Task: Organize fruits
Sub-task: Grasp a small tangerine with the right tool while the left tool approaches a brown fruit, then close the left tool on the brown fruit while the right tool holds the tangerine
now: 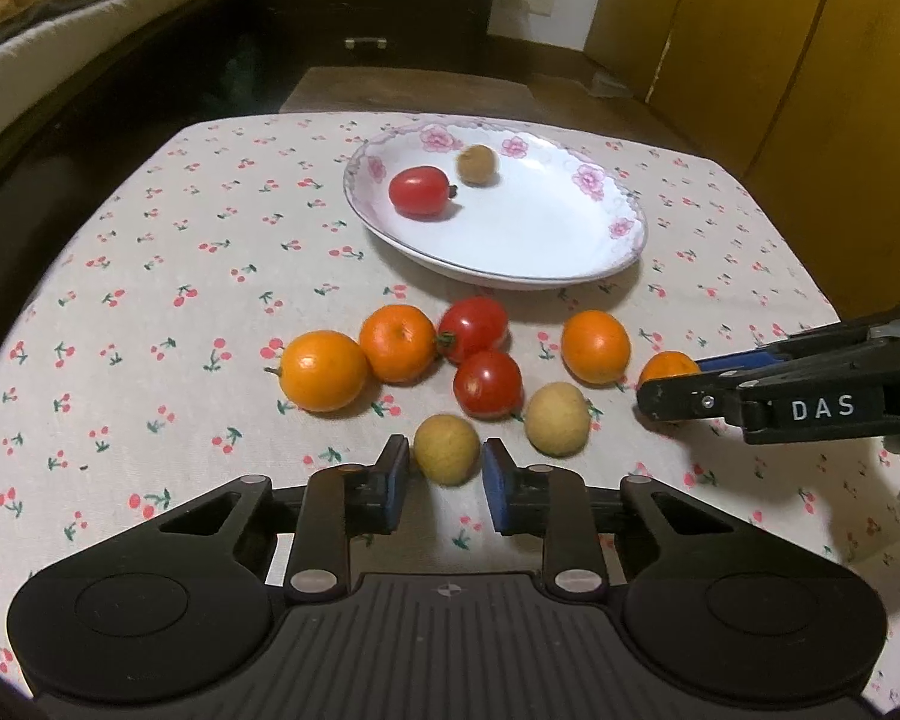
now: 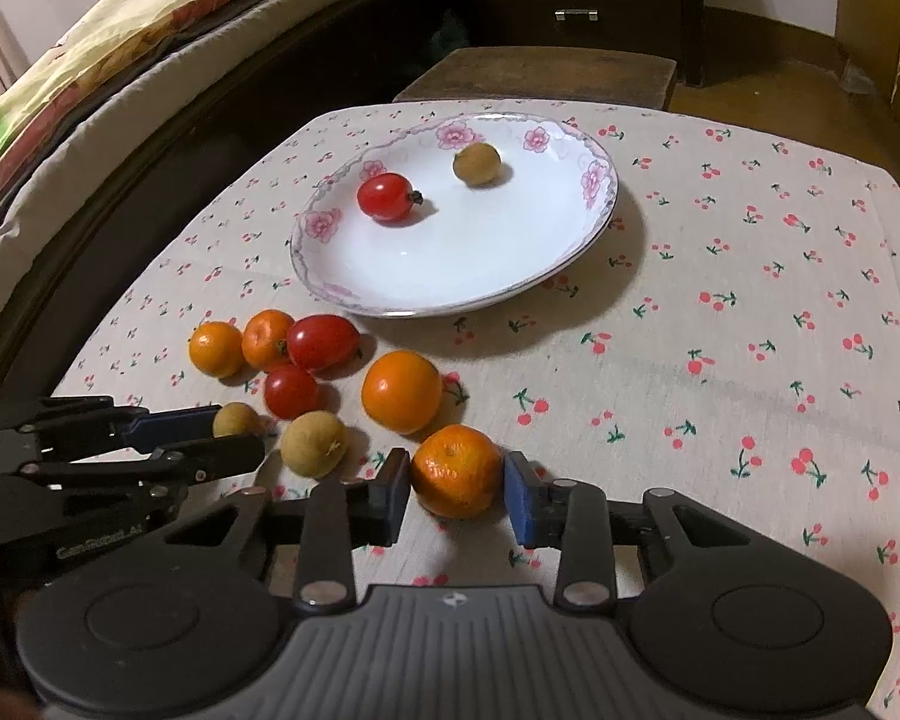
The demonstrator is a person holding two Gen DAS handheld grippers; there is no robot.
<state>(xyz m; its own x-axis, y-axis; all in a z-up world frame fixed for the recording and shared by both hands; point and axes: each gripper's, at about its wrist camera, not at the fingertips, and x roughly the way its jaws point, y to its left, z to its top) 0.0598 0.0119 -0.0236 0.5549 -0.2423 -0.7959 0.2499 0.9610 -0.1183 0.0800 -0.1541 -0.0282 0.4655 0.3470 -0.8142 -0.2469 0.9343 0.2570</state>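
My left gripper (image 1: 447,465) is shut on a pale yellow longan (image 1: 447,449) that rests on the cherry-print tablecloth (image 1: 150,276). In the right wrist view the left gripper (image 2: 240,433) comes in from the left with that longan (image 2: 234,420) between its fingers. My right gripper (image 2: 457,483) is shut on a small orange (image 2: 457,471), its blue pads touching both sides. The left wrist view shows the right gripper (image 1: 669,381) at the right edge around the same orange (image 1: 666,366). The white floral plate (image 1: 570,252) holds a red tomato (image 1: 420,191) and a brown longan (image 1: 477,164).
Loose on the cloth between grippers and plate lie three more oranges (image 1: 324,370), (image 1: 399,343), (image 1: 595,346), two tomatoes (image 1: 473,327), (image 1: 487,384) and another longan (image 1: 557,418). A bed (image 2: 90,90) runs along the left, dark drawers (image 2: 576,12) stand beyond the table.
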